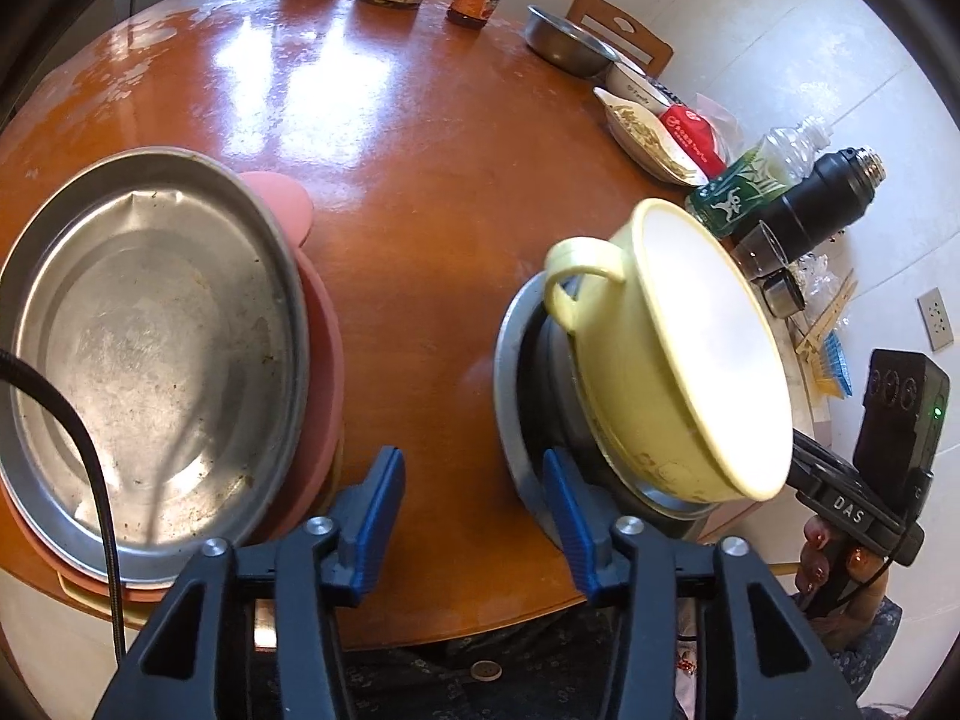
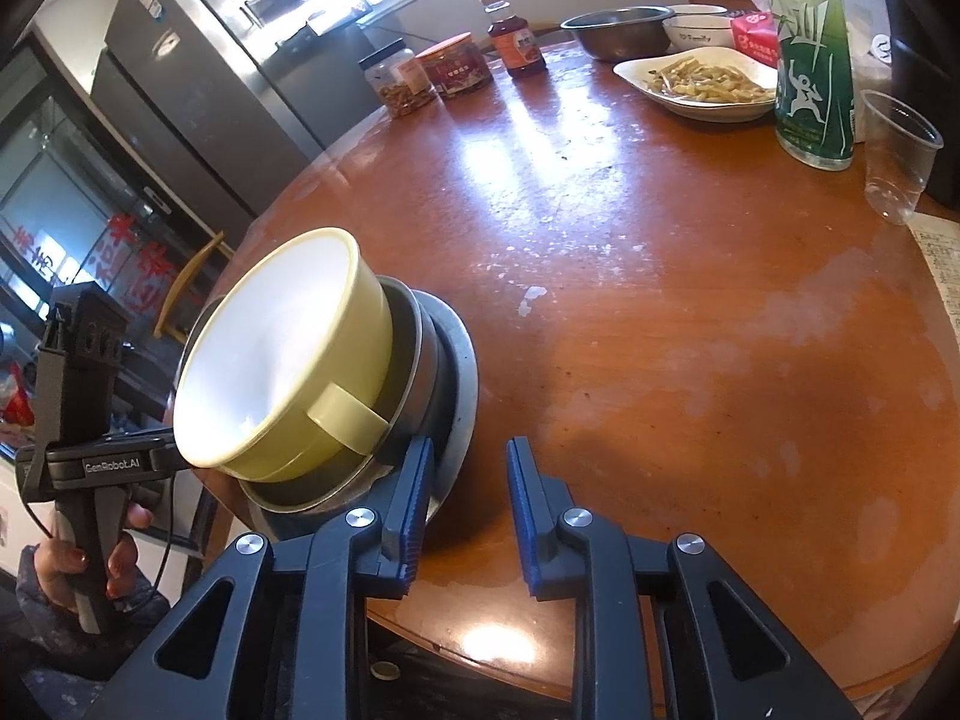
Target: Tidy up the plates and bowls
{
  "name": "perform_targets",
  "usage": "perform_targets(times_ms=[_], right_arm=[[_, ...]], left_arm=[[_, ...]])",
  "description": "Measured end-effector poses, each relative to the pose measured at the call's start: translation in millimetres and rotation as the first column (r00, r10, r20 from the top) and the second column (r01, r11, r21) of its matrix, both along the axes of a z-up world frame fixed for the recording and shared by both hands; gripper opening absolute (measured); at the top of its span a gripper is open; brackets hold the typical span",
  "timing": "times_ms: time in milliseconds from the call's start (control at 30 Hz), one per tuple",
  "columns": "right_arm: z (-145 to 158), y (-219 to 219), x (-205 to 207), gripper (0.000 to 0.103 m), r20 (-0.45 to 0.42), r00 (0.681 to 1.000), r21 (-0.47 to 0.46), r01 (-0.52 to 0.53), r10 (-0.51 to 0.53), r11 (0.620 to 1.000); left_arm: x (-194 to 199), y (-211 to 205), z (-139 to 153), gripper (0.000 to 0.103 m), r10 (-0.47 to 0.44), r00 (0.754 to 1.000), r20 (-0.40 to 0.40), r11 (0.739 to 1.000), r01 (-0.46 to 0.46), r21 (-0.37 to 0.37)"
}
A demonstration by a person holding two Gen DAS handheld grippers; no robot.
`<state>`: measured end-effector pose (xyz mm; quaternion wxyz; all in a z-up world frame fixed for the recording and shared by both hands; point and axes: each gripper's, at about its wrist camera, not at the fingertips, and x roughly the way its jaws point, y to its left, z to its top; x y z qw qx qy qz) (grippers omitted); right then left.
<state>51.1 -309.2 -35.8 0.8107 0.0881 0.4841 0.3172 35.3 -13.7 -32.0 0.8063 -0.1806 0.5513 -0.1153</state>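
Observation:
A yellow bowl with handles [image 1: 678,360] sits tilted on top of nested steel bowls [image 1: 528,372] near the table's front edge; it also shows in the right wrist view [image 2: 288,360]. A steel plate [image 1: 150,354] lies on pink plates [image 1: 321,360] at the left. My left gripper [image 1: 474,516] is open and empty, its right finger next to the steel stack's rim. My right gripper [image 2: 468,516] is open and empty, its left finger beside the steel stack [image 2: 444,360].
The round wooden table [image 2: 660,300] carries a steel bowl [image 2: 621,30], a white bowl [image 2: 696,30], a plate of food [image 2: 702,84], a green bottle [image 2: 813,72], a plastic cup [image 2: 897,156], jars [image 2: 456,66] and a sauce bottle [image 2: 516,36] at the far side.

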Motion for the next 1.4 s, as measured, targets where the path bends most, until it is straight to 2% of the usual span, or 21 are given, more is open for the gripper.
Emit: perform_targets(times_ms=[100, 167, 400, 633, 733, 767, 800, 1400], right_arm=[[-1.7, -2.0, 1.0, 0.024, -0.012, 1.000, 0.027, 0.001, -0.001, 1.000], [-2.4, -2.7, 0.7, 0.021, -0.018, 1.000, 0.045, -0.002, 0.002, 0.999], [-3.0, -4.2, -0.3, 0.021, -0.023, 1.000, 0.069, -0.008, 0.010, 0.998], [-11.8, -13.1, 6.6, 0.020, -0.086, 0.996, 0.155, 0.009, 0.004, 0.988], [-10.5, -12.1, 6.6, 0.018, -0.090, 0.996, 0.155, 0.013, 0.001, 0.988], [-9.6, -11.4, 6.5, 0.015, -0.090, 0.996, 0.158, 0.010, 0.004, 0.987], [-8.3, -10.1, 5.9, 0.013, -0.084, 0.996, 0.156, 0.006, 0.008, 0.988], [-2.5, -7.4, 3.6, 0.012, -0.054, 0.999, 0.145, 0.006, 0.002, 0.989]], left_arm=[[0.0, -5.4, 2.5, 0.029, -0.015, 1.000, 0.014, 1.000, 0.015, -0.016], [0.0, -7.7, 3.7, 0.025, -0.021, 1.000, 0.021, 1.000, 0.022, -0.018], [0.1, -2.9, 0.4, 0.025, -0.006, 1.000, 0.013, 0.998, 0.007, -0.058], [0.3, 0.5, -2.7, 0.026, 0.007, 1.000, 0.009, 0.997, -0.007, -0.082], [-1.4, -1.1, -1.5, 0.023, 0.005, 1.000, 0.019, 0.997, -0.004, -0.071], [-1.6, -0.7, -1.5, 0.020, 0.006, 1.000, 0.021, 0.997, -0.004, -0.082], [-1.5, -1.4, -1.0, 0.013, -0.002, 1.000, 0.024, 0.995, 0.005, -0.098], [-1.9, -2.1, 9.1, 0.012, -0.011, 0.998, 0.059, 0.998, 0.015, -0.065]])
